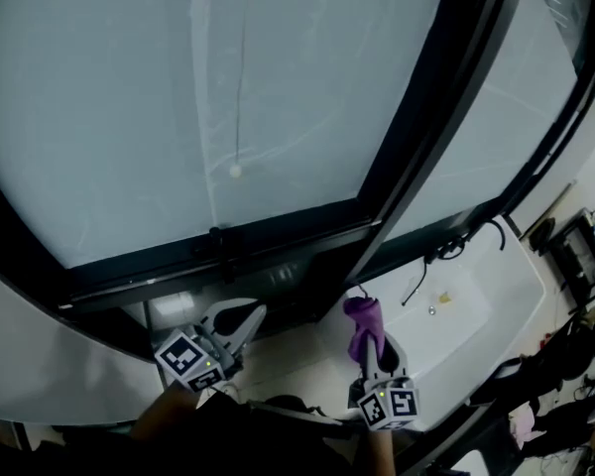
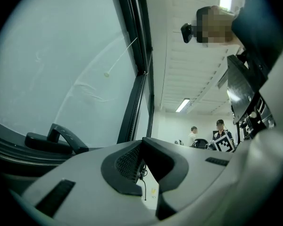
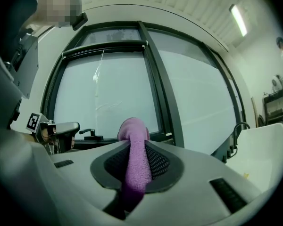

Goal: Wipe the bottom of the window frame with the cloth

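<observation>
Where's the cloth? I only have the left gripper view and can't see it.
Observer: It's in the right claw, which is shut on it. The purple cloth pokes out past the tips.
Operator: Is it on the bottom frame?
Observer: The head view puts it just below the bottom frame, by the foot of the upright bar. I can't tell if it touches.
Operator: And where's my left claw from there?
Observer: The left claw is to the cloth's left, under the handle.
</observation>
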`<state>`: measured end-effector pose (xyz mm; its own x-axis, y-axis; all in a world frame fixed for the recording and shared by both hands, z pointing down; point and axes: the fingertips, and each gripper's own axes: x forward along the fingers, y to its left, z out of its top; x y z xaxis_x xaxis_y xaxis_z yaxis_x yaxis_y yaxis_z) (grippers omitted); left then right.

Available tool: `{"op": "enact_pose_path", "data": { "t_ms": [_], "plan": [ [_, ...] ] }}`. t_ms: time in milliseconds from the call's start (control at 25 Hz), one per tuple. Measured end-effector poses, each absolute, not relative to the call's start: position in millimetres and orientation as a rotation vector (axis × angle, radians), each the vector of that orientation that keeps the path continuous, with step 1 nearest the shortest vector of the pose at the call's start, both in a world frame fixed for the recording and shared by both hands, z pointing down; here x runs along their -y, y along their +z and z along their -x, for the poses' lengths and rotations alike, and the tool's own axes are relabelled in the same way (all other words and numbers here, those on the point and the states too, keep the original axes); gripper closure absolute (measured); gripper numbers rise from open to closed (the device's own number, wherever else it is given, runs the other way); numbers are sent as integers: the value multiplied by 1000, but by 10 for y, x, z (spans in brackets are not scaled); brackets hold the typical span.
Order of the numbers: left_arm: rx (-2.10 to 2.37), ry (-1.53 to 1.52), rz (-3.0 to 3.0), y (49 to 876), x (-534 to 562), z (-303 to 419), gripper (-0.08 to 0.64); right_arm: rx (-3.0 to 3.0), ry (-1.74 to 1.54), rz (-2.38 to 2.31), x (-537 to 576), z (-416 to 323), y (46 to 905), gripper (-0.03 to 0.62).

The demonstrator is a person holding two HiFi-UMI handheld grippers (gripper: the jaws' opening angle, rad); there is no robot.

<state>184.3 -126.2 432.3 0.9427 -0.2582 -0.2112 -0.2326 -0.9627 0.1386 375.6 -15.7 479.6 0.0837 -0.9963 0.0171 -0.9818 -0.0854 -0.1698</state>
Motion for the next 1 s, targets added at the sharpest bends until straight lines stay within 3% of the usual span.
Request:
{"op": "enact_pose_path", "data": {
  "t_ms": [1000],
  "plan": [
    [444,-314,-2963,4299,1410,-1994,568,-2031,-301,2189,58,-4103,5018,529]
  ]
}}
